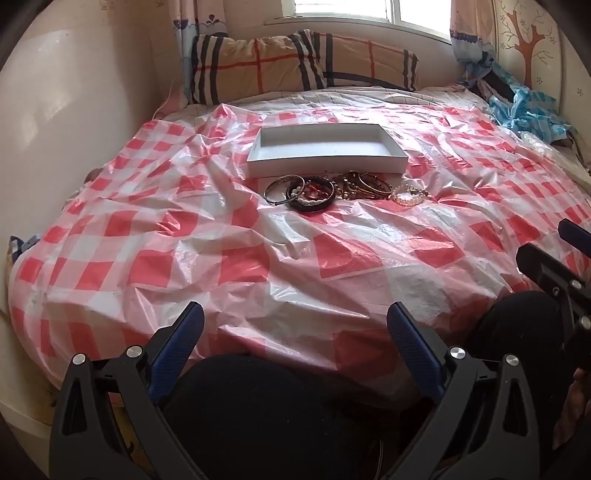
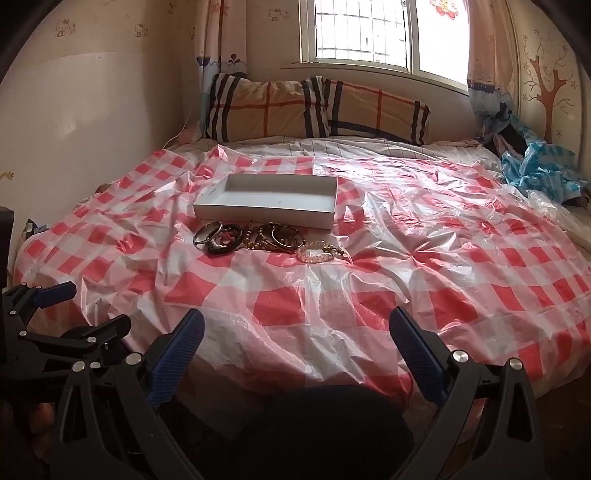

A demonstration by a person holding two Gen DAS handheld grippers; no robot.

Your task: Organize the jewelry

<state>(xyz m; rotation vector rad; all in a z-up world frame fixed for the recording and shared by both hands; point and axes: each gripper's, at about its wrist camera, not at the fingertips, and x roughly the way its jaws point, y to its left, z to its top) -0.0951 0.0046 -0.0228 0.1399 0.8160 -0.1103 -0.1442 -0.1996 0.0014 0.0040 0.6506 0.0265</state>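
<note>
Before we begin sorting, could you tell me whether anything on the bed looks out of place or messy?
Yes. The bracelets lie in an overlapping heap on the checked plastic sheet, just in front of the white box, which is empty. The sheet is heavily wrinkled. Nothing looks broken or spilled.

- Home bedroom, lived-in.
- Bed [image 2: 406, 258] fills mid-frame, draped in a red-and-white checked plastic sheet [image 2: 280, 306].
- Two plaid pillows [image 2: 280, 110] at the head, top centre, below a barred window [image 2: 369, 33].
- Patterned curtains [image 2: 214, 40] either side of the window.
- Cartoon wallpaper [image 2: 66, 27] upper left; tree decal [image 2: 550, 92] upper right.
- Crumpled blue cloth [image 2: 539, 170] at the right edge.
</note>
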